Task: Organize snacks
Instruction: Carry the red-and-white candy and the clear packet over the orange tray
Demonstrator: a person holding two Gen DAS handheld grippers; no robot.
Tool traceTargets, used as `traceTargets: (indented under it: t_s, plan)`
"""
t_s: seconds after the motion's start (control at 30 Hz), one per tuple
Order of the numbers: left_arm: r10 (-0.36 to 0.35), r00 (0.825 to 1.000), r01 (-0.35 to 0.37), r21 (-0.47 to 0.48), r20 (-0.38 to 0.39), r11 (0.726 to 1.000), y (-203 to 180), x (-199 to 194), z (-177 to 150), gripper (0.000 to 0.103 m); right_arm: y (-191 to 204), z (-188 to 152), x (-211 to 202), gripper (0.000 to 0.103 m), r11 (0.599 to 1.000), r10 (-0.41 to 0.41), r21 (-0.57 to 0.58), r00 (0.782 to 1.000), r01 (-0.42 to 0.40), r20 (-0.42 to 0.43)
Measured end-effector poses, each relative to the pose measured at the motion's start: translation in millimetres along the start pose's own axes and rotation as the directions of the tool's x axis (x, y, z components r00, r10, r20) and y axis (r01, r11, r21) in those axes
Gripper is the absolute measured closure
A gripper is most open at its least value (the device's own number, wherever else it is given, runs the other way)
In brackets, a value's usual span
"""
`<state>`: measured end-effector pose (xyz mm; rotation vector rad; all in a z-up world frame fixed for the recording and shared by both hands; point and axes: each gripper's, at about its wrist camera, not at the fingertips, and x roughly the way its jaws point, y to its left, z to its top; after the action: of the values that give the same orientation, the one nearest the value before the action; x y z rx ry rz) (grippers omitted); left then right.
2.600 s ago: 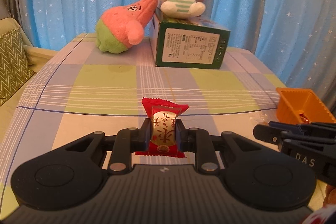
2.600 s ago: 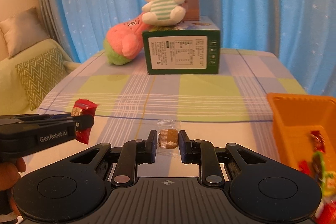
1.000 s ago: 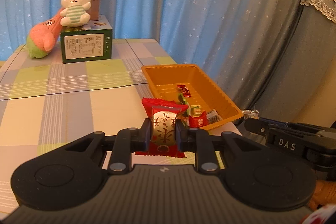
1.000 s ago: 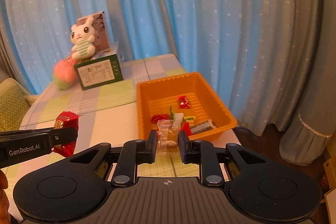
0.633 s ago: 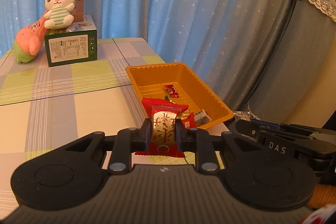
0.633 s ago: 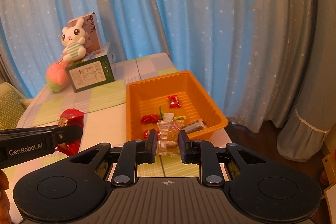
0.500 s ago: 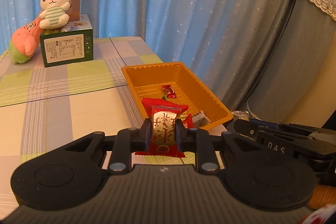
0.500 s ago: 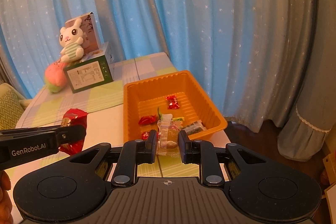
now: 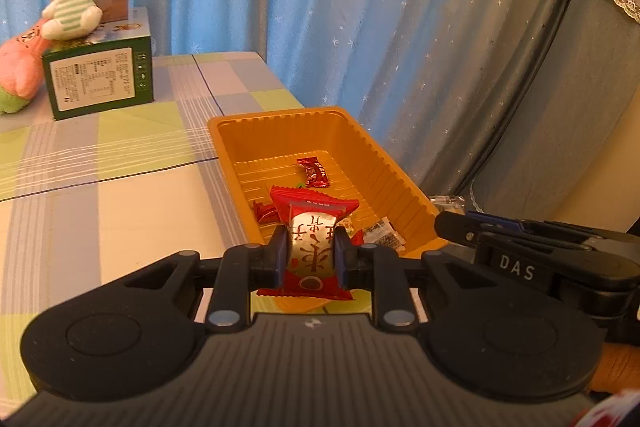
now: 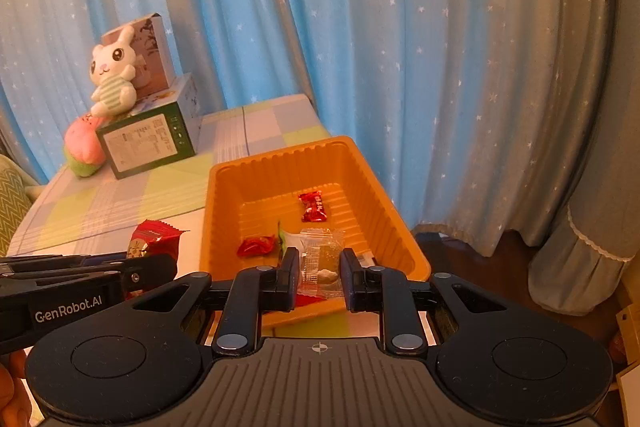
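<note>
The left gripper (image 9: pixel 310 259) is clamping a red snack (image 9: pixel 312 247) and the right gripper (image 10: pixel 320 277) a clear-wrapped sweet (image 10: pixel 320 259), both seemingly nearing the orange tray (image 10: pixel 384 203) for release.

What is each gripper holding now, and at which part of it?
The left gripper holds a red snack packet across its middle. The right gripper holds a clear-wrapped candy by its two side edges.

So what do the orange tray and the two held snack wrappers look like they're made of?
Tray: thin moulded plastic, semi-glossy, going by its ribbed walls and rolled rim. Red wrapper: glossy printed film, likely foil-lined, with crimped zigzag ends and a shiny panel. Clear wrapper: transparent plastic film; the contents show through.
</note>
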<state>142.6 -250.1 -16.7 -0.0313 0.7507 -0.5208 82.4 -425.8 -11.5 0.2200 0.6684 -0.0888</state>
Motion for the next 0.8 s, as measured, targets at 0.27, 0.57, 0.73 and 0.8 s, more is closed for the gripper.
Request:
traceTargets:
  t_s: [0.27, 0.57, 0.73, 0.8]
  plan:
    - [-0.02, 1.0, 0.02, -0.001, -0.023, 1.0, 3.3, 33.6, 15.6, 0.082, -6.3, 12.0, 35.4, 0.081, 1.0, -0.001, -0.015, 1.0, 0.001, -0.024]
    - [-0.024, 0.999, 0.025, 0.014, -0.046, 1.0, 13.1, 76.5, 42.6, 0.082, -10.6, 34.8, 82.2, 0.081, 1.0, 0.024, 0.004, 0.998, -0.024, -0.055]
    - [-0.018, 0.998, 0.018, 0.006, -0.052, 1.0, 22.0, 97.9, 52.1, 0.082, -8.9, 48.7, 104.8, 0.081, 1.0, 0.029, 0.0, 0.998, -0.029, -0.062]
    - [-0.015, 0.998, 0.016, 0.008, -0.056, 1.0, 26.0, 105.2, 56.1, 0.082, -8.5, 53.0, 113.5, 0.081, 0.999, 0.033, 0.002, 0.997, -0.033, -0.067]
